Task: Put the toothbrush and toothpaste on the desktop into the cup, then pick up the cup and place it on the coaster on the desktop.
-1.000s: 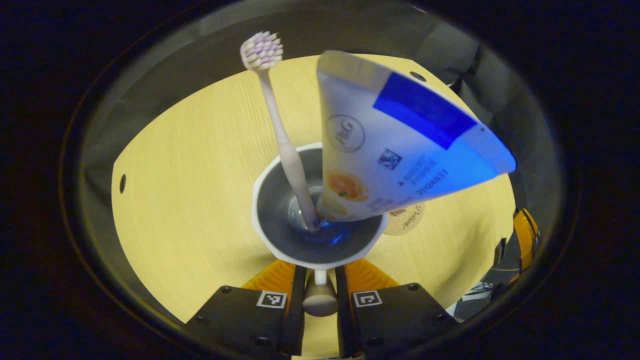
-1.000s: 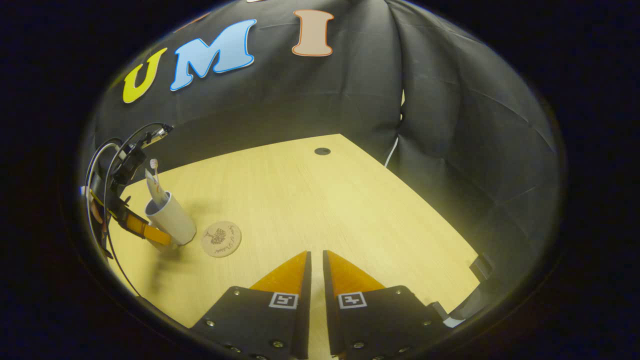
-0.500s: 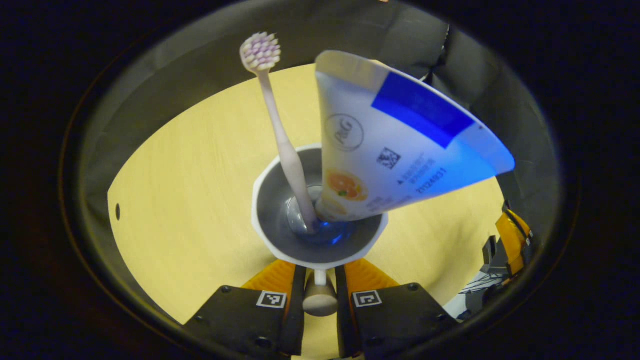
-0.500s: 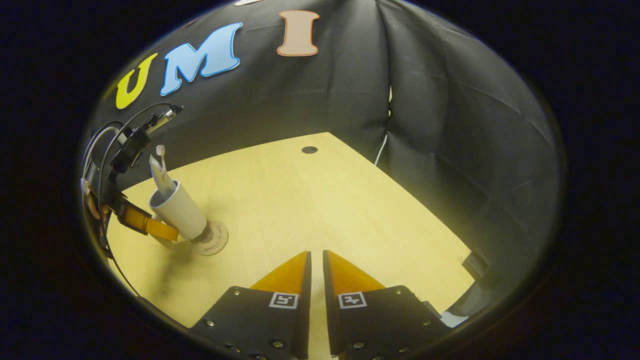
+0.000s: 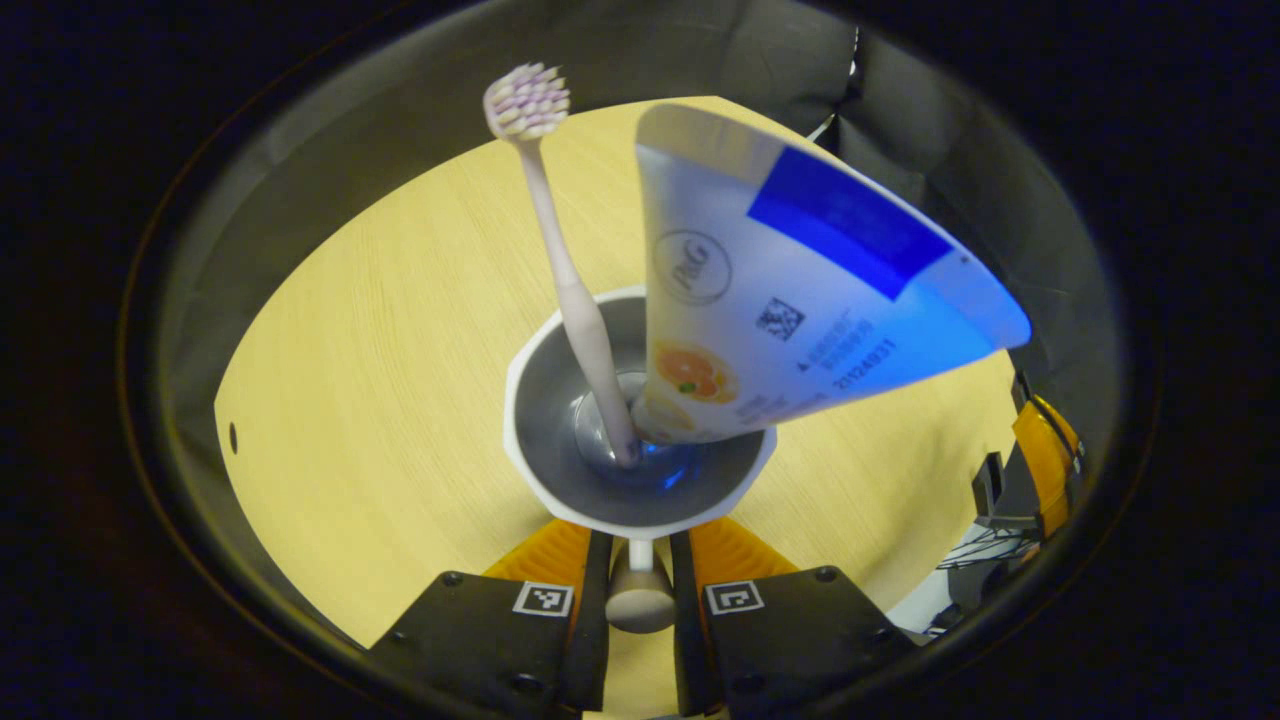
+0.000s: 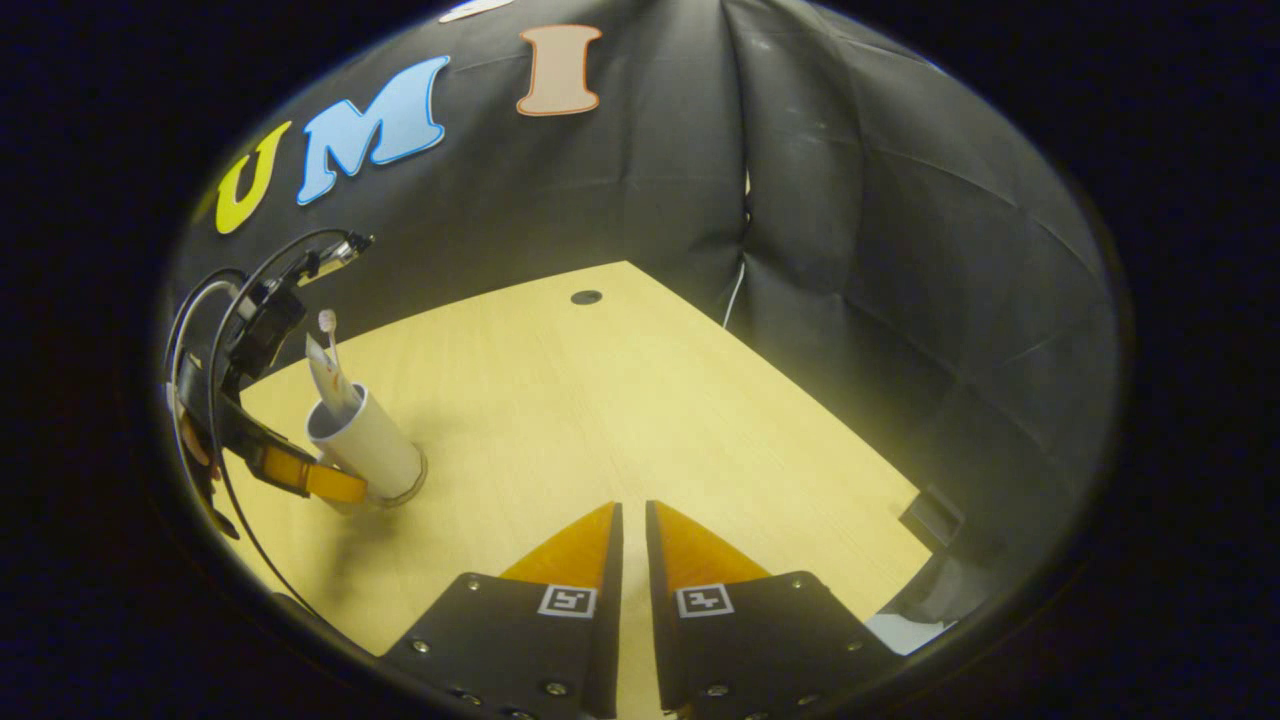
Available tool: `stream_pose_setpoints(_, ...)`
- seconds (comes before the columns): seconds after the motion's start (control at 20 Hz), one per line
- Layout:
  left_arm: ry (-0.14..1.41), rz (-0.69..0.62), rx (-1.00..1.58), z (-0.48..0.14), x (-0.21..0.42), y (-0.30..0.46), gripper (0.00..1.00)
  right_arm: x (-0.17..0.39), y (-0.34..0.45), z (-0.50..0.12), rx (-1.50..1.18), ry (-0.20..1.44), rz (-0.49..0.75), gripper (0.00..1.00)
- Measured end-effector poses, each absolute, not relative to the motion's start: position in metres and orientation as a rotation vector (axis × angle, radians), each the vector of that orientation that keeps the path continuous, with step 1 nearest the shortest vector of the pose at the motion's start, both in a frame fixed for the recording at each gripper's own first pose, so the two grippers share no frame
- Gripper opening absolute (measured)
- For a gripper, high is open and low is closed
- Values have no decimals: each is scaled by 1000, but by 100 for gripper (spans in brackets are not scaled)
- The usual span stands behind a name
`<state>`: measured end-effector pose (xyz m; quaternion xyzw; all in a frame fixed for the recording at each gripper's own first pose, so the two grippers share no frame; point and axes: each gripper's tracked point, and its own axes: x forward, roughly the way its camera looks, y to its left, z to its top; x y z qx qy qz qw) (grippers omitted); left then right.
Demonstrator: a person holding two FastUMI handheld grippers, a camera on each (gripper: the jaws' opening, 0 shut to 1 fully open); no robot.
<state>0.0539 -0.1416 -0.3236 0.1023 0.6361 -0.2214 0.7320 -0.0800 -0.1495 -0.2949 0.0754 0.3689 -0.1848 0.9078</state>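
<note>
In the left gripper view I look down into a white cup (image 5: 528,465) with a grey inside. A pale toothbrush (image 5: 560,270) and a white-and-blue toothpaste tube (image 5: 800,290) stand in it. My left gripper (image 5: 640,535) is shut on the cup's small white handle. In the right gripper view the cup (image 6: 368,450) stands tilted over the round wooden coaster (image 6: 416,484), of which a thin edge shows at its base, and the left gripper (image 6: 305,480) holds it from the left. My right gripper (image 6: 632,520) is shut on nothing, low over the near desk.
The pale wooden desktop (image 6: 620,400) has a cable hole (image 6: 586,297) at the far edge. Black cloth walls close in behind and to the right. The right gripper's orange finger (image 5: 1045,465) shows at the right rim of the left gripper view.
The left gripper carried the cup sideways from beside the coaster to on top of it, so the coaster is now covered. The right gripper stayed shut and turned slightly.
</note>
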Motion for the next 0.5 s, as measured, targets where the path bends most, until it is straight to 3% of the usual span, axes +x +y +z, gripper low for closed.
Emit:
stream_pose_setpoints(0.25, 1366, -461, 227, -323, 58, -153, 38, -82, -150, -296, 153, 760, -372, 12)
stream_pose_setpoints(0.4, 1330, -448, 237, -313, 61, -150, 58, -81, -149, -290, 144, 755, -359, 15)
stream_pose_setpoints(0.5, 1298, -445, 232, -301, 63, -149, 58, -80, -146, -280, 132, 751, -343, 14)
